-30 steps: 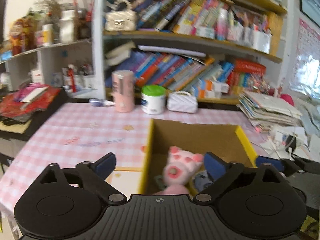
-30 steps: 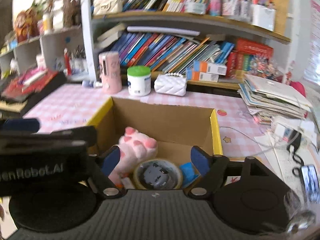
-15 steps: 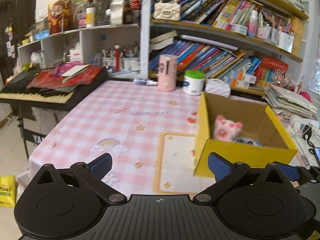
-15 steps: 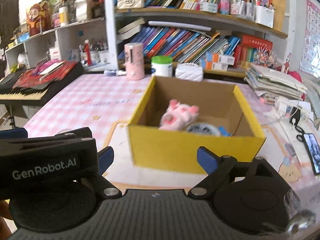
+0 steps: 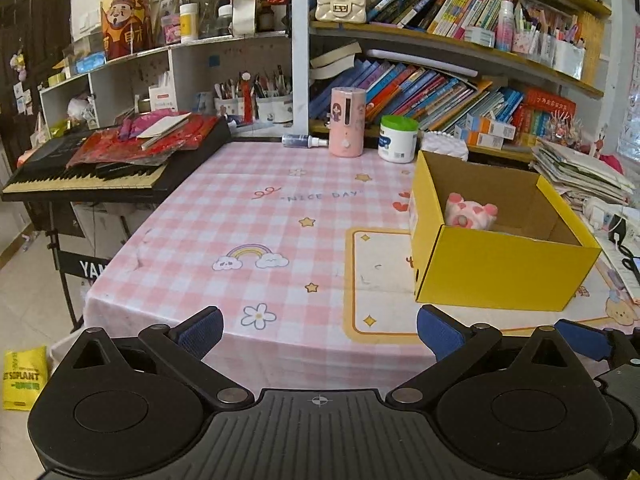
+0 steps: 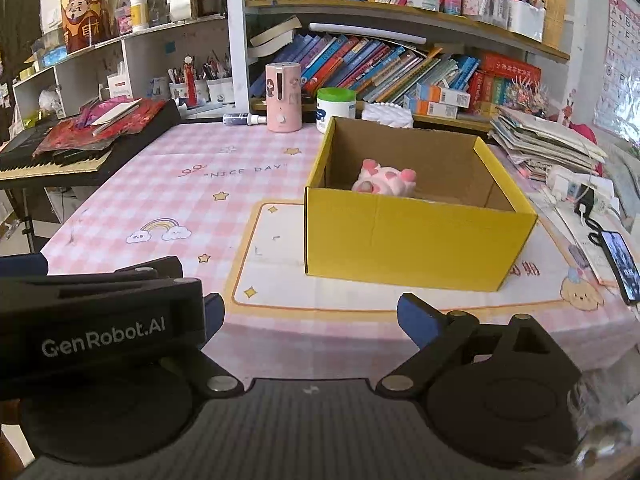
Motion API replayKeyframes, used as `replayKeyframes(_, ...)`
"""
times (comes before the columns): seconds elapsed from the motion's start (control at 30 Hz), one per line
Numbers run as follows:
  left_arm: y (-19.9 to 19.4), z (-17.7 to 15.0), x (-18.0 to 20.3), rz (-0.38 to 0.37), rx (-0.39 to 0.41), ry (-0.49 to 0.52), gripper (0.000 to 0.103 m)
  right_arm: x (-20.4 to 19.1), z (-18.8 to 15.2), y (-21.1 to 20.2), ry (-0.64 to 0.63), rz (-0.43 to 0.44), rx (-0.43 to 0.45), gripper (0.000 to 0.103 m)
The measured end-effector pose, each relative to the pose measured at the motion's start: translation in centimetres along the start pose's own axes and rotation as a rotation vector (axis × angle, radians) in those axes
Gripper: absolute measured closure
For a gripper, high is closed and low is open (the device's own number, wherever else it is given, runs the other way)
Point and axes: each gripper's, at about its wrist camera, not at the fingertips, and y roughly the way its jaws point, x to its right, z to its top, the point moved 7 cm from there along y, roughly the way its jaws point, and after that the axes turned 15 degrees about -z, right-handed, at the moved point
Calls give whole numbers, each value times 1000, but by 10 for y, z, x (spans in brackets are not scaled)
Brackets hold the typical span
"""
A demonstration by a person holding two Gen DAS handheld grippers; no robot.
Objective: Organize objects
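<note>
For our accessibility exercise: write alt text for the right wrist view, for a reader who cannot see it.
An open yellow cardboard box holding a pink plush toy sits on a pink checked tablecloth. In the foreground, the right gripper is open and empty at the table's near edge, with cluttered bookshelves behind.

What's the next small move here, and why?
Probably hold both grippers back at the near table edge. The left gripper and right gripper are open and empty, the right's jaws having just been opening. The pink plush already sits inside the yellow box, and nothing loose lies on the cloth before them.
</note>
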Motion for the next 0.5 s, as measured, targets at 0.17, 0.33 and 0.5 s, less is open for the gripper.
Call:
replayKeyframes(0.17,-2,-2,-2,2,-4,4,0,-2,-3,-7,5,0,6,8)
replayKeyframes(0.33,-4,-2,-3,7,-8,6,0,-2,-4,-9,8,2,6,8)
replayKeyframes(0.5,-6,-2,-5,8,-5,6,0,-2,-5,-11,12,-2,6,4)
